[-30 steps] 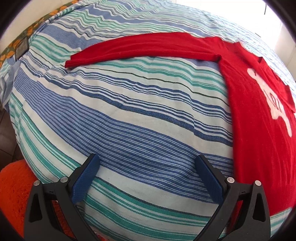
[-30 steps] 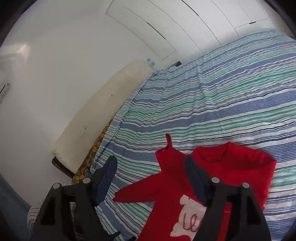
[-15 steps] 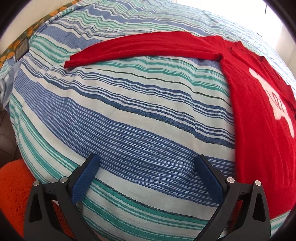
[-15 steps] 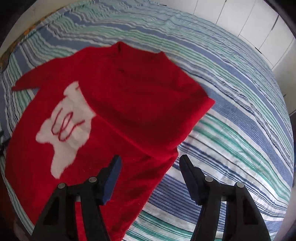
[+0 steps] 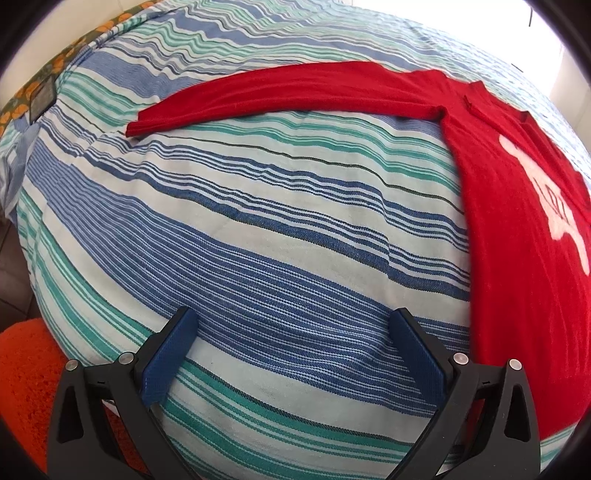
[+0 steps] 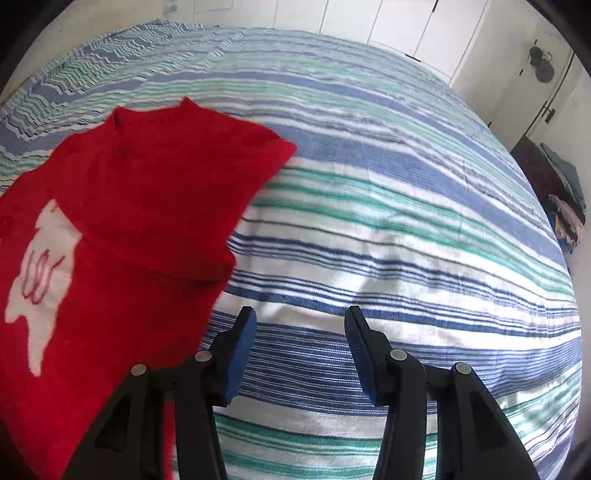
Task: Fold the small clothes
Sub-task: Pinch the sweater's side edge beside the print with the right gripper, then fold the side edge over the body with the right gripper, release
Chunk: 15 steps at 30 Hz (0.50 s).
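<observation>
A red long-sleeved sweater with a white print lies flat on the striped bedspread. Its one sleeve stretches out to the left in the left wrist view. In the right wrist view the sweater shows its other side folded over the body, partly covering the white print. My left gripper is open and empty above bare bedspread, left of the sweater's body. My right gripper is open and empty over the bedspread, just right of the sweater's edge.
An orange rug lies on the floor by the bed's near left corner. White cupboard doors stand behind the bed. A dark stand with piled clothes is at the right of the bed.
The right gripper has swung down and to the right, from over the sweater to the bedspread beside it. The left gripper has barely moved.
</observation>
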Tool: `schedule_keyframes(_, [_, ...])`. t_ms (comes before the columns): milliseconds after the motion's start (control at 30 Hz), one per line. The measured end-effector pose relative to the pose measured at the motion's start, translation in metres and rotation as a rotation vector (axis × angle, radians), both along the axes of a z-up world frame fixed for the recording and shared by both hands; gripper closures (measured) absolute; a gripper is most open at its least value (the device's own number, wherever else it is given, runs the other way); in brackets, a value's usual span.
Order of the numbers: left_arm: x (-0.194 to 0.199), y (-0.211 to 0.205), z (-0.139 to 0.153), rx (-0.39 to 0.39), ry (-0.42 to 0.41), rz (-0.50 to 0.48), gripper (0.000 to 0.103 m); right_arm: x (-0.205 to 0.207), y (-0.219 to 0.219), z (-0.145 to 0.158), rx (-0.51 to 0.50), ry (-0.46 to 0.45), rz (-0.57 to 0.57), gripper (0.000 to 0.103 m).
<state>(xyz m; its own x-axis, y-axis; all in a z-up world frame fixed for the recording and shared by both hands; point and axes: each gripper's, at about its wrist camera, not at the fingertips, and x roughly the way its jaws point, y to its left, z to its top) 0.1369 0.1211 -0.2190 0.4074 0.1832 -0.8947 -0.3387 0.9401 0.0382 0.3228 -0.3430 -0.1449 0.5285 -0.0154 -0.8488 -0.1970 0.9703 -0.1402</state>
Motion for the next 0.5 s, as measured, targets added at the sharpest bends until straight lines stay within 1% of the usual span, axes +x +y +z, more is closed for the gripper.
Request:
schedule_keyframes(33, [0.001, 0.000, 0.000, -0.002, 0.001, 0.001, 0.000, 0.002, 0.022, 0.012, 0.050, 0.010, 0.098, 0.053])
schedule_keyframes(67, [0.001, 0.000, 0.000, -0.003, 0.002, 0.002, 0.000, 0.005, 0.049, 0.021, 0.079, 0.026, 0.201, 0.053])
schedule_keyframes(133, [0.001, 0.001, 0.000, -0.008, 0.001, 0.000, 0.000, 0.012, 0.112, 0.030, 0.090, 0.049, 0.405, 0.053])
schedule_keyframes(167, [0.000, 0.001, 0.000, -0.012, -0.001, 0.000, 0.000, 0.013, 0.144, 0.029, 0.091, 0.062, 0.487, 0.054])
schedule_keyframes(233, [-0.001, 0.002, 0.001, -0.019, -0.003, -0.002, 0.000, 0.023, 0.197, 0.017, 0.050, 0.073, 0.589, 0.058])
schedule_keyframes(267, [-0.001, 0.003, 0.001, -0.022, -0.003, -0.004, 0.000, 0.030, 0.218, 0.008, 0.014, 0.070, 0.611, 0.064])
schedule_keyframes(333, [-0.001, 0.004, 0.001, -0.029, -0.002, -0.008, 0.000, 0.049, 0.246, -0.013, -0.036, 0.075, 0.615, 0.067])
schedule_keyframes(433, [-0.001, 0.005, 0.001, -0.041, 0.003, -0.009, 0.000, 0.074, 0.264, -0.040, -0.054, 0.106, 0.573, 0.075])
schedule_keyframes(467, [0.000, 0.006, 0.001, -0.044, 0.005, -0.008, 0.000, 0.077, 0.271, -0.046, -0.062, 0.108, 0.564, 0.079])
schedule_keyframes(500, [0.001, 0.006, 0.000, -0.046, 0.007, -0.007, 0.000, 0.080, 0.272, -0.052, -0.070, 0.108, 0.558, 0.087])
